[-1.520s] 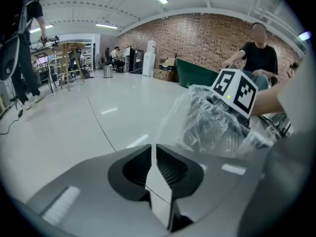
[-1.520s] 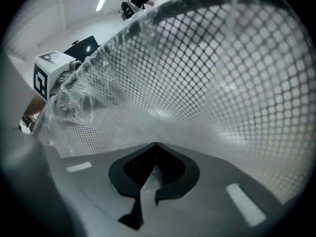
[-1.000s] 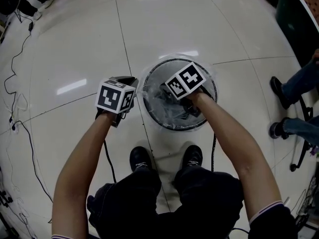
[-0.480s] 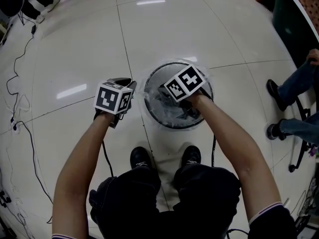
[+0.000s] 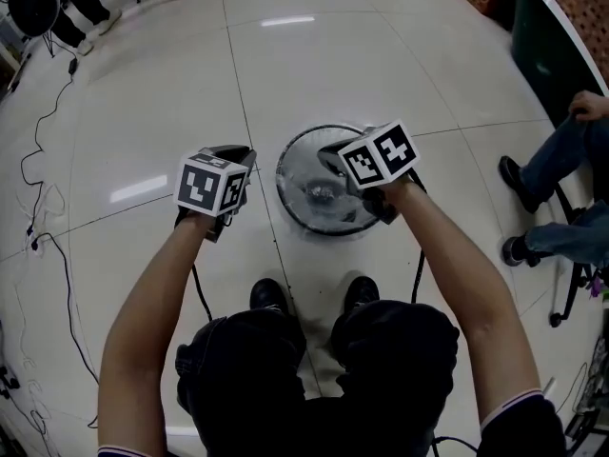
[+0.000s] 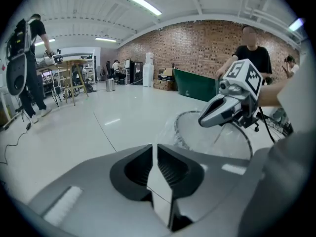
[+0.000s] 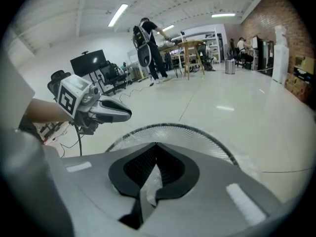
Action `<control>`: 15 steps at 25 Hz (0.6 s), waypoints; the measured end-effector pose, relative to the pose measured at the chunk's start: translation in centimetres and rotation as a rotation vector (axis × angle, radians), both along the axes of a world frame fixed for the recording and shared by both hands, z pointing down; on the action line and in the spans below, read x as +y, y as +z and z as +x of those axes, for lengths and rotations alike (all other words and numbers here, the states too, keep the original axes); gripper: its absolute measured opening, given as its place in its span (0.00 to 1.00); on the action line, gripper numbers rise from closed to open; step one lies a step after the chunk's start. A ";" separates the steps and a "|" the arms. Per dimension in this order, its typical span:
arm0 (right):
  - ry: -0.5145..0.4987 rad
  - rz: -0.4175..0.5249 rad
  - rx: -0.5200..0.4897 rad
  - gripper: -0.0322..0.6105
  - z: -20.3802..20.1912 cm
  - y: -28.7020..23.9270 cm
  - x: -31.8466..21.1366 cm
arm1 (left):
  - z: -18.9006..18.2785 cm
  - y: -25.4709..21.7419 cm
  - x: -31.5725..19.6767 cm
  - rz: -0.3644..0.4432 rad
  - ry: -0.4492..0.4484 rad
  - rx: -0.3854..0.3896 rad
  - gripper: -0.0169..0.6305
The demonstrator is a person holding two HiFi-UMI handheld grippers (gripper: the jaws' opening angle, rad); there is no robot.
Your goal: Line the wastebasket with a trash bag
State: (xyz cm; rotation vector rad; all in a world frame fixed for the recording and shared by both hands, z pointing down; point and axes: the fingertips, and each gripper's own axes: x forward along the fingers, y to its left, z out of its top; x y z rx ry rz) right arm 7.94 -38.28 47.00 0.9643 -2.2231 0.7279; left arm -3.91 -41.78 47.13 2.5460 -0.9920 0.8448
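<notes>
One round black wire-mesh wastebasket stands on the glossy pale tiled floor, just ahead of the wearer's black shoes. A clear, crinkled plastic trash bag lies inside it, with a bright glint on the film near the middle. We find the film's edge at the rim hard to trace against the shiny floor.

We see the right gripper over the basket's right rim. Its grey jaws are pressed together, with a crumpled fold of the clear film pinched between their ribbed black inner faces. The left gripper hangs beside the basket on its left, apart from the rim. Its jaws have just been closing and stand nearly together, leaving a thin pale slit. We cannot tell whether film or only floor shows in that slit.

Against a second ago, both marker cubes sit closer to the head camera. The right gripper was over the basket's middle, among bunched film, and is now at its right edge. The film inside looks smoother.

Farther out, thin black cables trail at far left. A seated person's legs are cut off at the right edge. A red brick wall closes the room.
</notes>
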 end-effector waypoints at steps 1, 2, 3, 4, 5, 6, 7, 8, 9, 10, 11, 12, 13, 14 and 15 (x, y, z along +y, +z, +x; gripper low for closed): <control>0.016 0.034 -0.012 0.05 0.5 -1.3 0.3 | 0.4 -1.1 0.2 0.020 0.003 0.007 0.05; 0.032 0.065 -0.025 0.05 1.0 -2.5 0.8 | 0.9 -2.2 0.6 0.039 0.011 0.015 0.05; 0.044 0.093 -0.037 0.05 1.4 -3.7 1.3 | 1.4 -3.3 1.1 0.055 0.023 0.024 0.05; 0.052 0.117 -0.045 0.05 1.7 -4.8 1.9 | 2.0 -4.2 1.7 0.067 0.034 0.030 0.05; 0.054 0.141 -0.049 0.05 1.9 -5.7 2.6 | 2.5 -5.1 2.4 0.079 0.045 0.036 0.05; 0.052 0.163 -0.048 0.05 2.1 -6.6 3.3 | 3.1 -6.0 3.2 0.091 0.054 0.042 0.05; 0.050 0.184 -0.043 0.05 2.3 -7.4 4.1 | 3.7 -6.9 3.9 0.102 0.064 0.048 0.05; 0.047 0.205 -0.038 0.05 2.4 -8.2 5.0 | 4.3 -7.9 4.8 0.113 0.075 0.056 0.05; 0.044 0.224 -0.037 0.05 2.5 -9.0 5.9 | 4.8 -8.8 5.7 0.124 0.086 0.064 0.05; 0.044 0.242 -0.038 0.05 2.5 -9.7 6.9 | 5.3 -9.7 6.7 0.133 0.095 0.072 0.05; 0.046 0.260 -0.041 0.05 2.5 -10.4 7.9 | 5.7 -10.6 7.7 0.142 0.103 0.081 0.05; 0.050 0.278 -0.042 0.05 2.5 -11.2 8.7 | 6.1 -11.5 8.5 0.151 0.109 0.091 0.05; 0.054 0.301 -0.043 0.05 2.5 -12.1 9.4 | 6.4 -12.5 9.2 0.162 0.113 0.101 0.05; 0.058 0.325 -0.045 0.05 2.5 -13.1 9.9 | 6.8 -13.6 9.8 0.175 0.116 0.113 0.05; 0.061 0.350 -0.050 0.05 2.5 -14.1 10.4 | 7.1 -14.6 10.4 0.187 0.119 0.124 0.05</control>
